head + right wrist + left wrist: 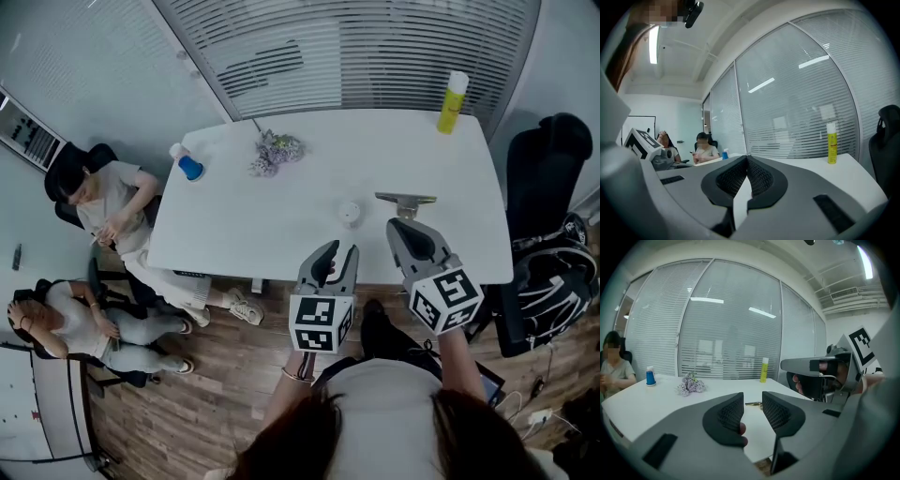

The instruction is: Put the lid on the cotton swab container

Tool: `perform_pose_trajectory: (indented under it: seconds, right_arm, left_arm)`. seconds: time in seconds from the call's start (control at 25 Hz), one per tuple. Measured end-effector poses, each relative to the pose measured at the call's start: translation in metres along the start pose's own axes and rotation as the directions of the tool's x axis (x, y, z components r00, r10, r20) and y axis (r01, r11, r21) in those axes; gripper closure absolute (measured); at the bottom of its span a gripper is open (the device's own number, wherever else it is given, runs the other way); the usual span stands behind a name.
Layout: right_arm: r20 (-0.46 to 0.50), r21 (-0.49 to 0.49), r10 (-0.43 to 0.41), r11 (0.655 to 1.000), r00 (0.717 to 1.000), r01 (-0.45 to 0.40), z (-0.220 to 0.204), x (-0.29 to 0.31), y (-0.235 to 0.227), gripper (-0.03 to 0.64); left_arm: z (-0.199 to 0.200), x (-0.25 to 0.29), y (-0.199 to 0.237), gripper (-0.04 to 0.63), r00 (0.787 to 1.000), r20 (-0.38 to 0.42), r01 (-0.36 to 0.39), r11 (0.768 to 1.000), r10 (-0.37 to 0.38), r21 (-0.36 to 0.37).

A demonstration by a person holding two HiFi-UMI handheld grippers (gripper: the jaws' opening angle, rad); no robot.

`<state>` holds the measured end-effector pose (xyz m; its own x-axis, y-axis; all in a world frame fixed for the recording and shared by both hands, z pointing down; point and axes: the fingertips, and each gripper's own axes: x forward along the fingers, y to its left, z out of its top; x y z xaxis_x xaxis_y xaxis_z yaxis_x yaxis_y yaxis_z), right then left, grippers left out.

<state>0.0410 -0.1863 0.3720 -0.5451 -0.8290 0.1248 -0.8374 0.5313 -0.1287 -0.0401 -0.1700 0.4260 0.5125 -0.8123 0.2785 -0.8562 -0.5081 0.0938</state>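
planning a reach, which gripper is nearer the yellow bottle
Right. Head view: right gripper below the yellow bottle, slightly left; left gripper further left and lower.

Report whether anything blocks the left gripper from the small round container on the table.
Nothing visible does. Only bare white table lies between the open left gripper and the round container. The gold-coloured object sits off to the container's right.

Head view looks steeply down – gripper views level – sharing the table
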Motion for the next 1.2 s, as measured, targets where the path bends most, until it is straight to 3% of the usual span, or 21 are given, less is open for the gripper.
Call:
perform_pose_trajectory:
  seconds: [0.52,1.2]
  right_arm:
    - [-0.084,-0.023,0.021,0.999,0.996,-0.023,-0.025,0.052,-0.048,0.588]
    - [-0.252,-0.028,0.053,0.998,0.966,-0.062,-0.09,0.113,-0.082,0.588]
  left_arm:
    - [-0.039,0.061,0.022,0.397,0.994,-0.1,-0.045,0.999,0.043,-0.011]
    - [-0.104,0.117,0.045,0.322,0.966,-0.24,-0.11,0.993,0.099,-0.034]
